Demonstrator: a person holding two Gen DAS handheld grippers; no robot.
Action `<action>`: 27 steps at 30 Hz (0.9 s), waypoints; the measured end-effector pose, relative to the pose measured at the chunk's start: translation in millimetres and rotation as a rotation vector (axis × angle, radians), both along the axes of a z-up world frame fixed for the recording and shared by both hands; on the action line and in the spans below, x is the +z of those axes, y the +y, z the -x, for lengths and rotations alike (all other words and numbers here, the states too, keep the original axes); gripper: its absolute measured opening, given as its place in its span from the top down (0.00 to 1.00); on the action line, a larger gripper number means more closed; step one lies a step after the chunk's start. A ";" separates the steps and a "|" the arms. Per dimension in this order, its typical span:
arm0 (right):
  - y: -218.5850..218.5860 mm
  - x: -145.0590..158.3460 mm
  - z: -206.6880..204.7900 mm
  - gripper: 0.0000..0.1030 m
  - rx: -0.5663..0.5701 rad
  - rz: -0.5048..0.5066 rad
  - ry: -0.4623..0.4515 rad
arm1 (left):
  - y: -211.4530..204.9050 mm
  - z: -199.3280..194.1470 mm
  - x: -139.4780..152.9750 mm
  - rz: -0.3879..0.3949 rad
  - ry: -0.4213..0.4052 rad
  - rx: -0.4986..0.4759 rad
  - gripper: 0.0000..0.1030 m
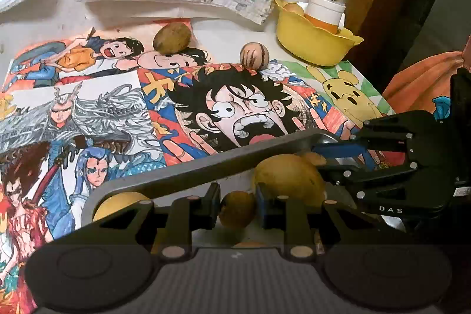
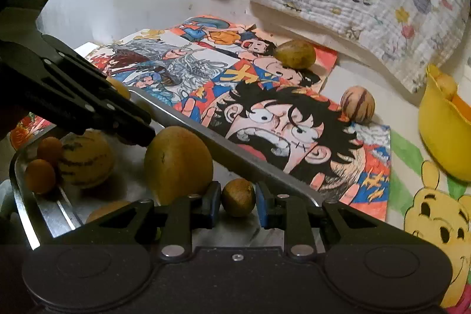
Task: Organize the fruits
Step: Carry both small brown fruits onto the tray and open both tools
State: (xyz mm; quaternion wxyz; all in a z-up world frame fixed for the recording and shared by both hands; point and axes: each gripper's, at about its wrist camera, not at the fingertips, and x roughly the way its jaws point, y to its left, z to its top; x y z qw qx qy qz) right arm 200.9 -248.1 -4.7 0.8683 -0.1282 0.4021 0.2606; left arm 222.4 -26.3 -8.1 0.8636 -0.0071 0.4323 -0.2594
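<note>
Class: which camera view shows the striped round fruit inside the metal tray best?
The right wrist view: the striped fruit sits whole in the metal tray. In the left wrist view only a yellow sliver, possibly the same fruit, shows behind the left gripper.

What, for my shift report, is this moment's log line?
left claw: shut on small fruit | right claw: shut on second small fruit

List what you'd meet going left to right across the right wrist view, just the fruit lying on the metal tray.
Two small orange round fruits → striped yellow round melon → large yellow-orange oval fruit → small brownish round fruit between the right gripper's fingers.
</note>
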 end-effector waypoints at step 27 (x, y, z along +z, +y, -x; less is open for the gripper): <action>-22.7 24.4 76.2 0.06 -0.313 -0.184 -0.162 | 21.8 64.8 24.1 0.015 -0.190 0.065 0.10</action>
